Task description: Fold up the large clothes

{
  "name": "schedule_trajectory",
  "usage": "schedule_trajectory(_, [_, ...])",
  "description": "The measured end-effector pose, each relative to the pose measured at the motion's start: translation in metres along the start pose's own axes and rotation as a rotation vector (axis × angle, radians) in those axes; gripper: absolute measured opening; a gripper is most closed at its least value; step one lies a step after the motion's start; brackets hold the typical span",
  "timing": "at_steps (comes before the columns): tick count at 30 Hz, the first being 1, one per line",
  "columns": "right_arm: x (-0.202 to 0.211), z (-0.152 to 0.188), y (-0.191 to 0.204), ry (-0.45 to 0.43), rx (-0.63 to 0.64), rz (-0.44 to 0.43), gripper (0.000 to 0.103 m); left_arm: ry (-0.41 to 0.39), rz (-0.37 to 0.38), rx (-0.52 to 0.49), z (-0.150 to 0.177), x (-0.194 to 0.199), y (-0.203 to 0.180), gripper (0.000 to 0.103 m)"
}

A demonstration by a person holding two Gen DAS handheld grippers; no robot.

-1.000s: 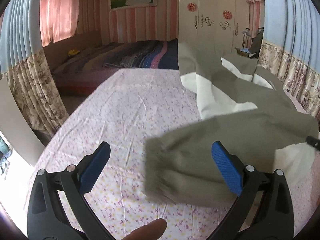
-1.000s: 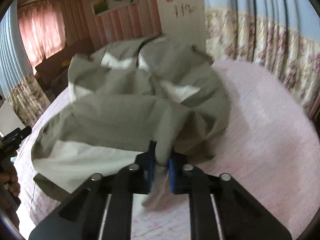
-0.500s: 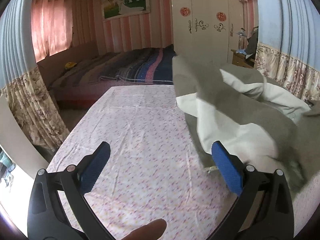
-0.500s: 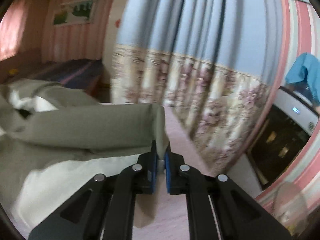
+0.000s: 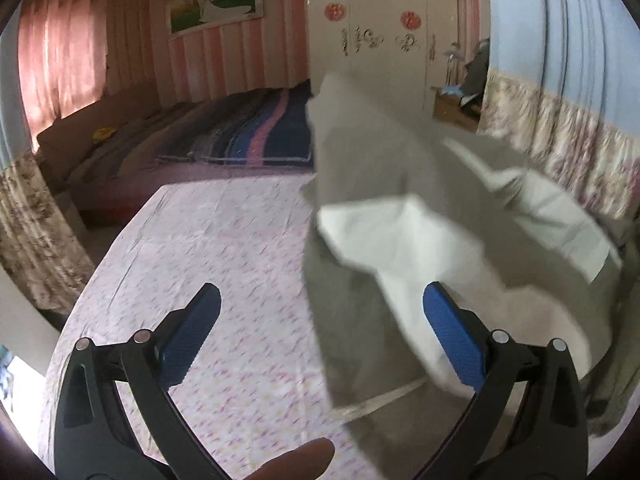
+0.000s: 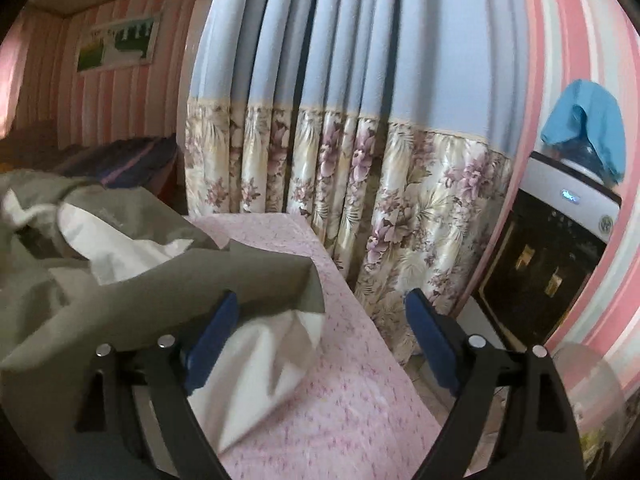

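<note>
A large grey-green garment with a white lining (image 5: pixel 400 208) lies crumpled on the right half of the pink flowered bed sheet (image 5: pixel 224 248). My left gripper (image 5: pixel 320 320) is open and empty, low over the sheet at the garment's left edge. In the right wrist view the same garment (image 6: pixel 168 288) lies at the left, with a folded corner and white lining near the bed's right edge. My right gripper (image 6: pixel 324 344) is open and empty, its left finger (image 6: pixel 212 332) just beside that corner.
A blue and flowered curtain (image 6: pixel 340 160) hangs close along the bed's right side. A black and white appliance (image 6: pixel 560 248) with a blue cloth stands at the right. A second bed with a striped blanket (image 5: pixel 240 136) and a white wardrobe (image 5: pixel 380 40) stand beyond.
My right gripper has opened and let go of the garment's corner, which now lies on the sheet. The garment has been pulled rightwards, away from my left gripper, which stays open.
</note>
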State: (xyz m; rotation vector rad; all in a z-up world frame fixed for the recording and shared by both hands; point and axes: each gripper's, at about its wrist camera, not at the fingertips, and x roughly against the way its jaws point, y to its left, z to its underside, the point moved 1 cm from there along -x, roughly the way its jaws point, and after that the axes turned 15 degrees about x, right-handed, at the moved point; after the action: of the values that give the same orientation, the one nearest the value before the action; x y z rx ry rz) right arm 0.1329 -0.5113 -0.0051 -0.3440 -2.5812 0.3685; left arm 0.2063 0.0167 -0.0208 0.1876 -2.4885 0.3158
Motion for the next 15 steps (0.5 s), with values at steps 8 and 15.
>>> schedule_trajectory(8, [0.056,0.012,0.016,-0.027,-0.096,-0.141,0.092,0.071,0.052,-0.093,-0.003,-0.043,-0.045,0.100])
schedule_trajectory(15, [0.096,0.008,0.089,-0.057,0.029,-0.292,0.092,0.137,0.051,-0.143,0.007,-0.080,-0.044,0.012])
